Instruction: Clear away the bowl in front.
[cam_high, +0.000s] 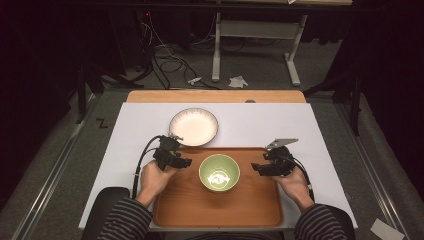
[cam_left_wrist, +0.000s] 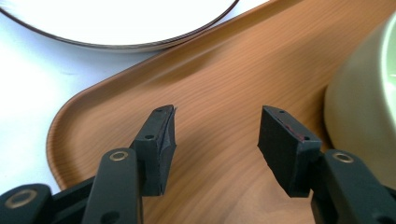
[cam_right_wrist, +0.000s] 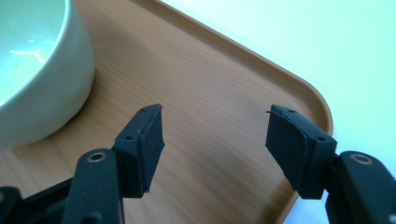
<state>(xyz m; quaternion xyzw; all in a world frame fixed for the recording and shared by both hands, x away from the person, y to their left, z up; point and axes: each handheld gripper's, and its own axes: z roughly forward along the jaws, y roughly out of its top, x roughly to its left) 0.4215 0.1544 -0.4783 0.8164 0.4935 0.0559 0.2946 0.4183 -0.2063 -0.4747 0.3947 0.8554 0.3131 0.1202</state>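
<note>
Both hand-held grippers, left (cam_high: 188, 162) and right (cam_high: 254, 167), gape empty, flanking the green bowl (cam_high: 219, 172) between them.

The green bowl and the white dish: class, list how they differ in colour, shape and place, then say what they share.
Colour: the green bowl is pale green, while the white dish is white with a thin dark rim. Shape: the green bowl is deep with tall walls; the white dish is shallow and wider. Place: the green bowl stands on the wooden tray; the white dish lies beyond it on the white sheet. Both are round, upright and ungripped.
</note>
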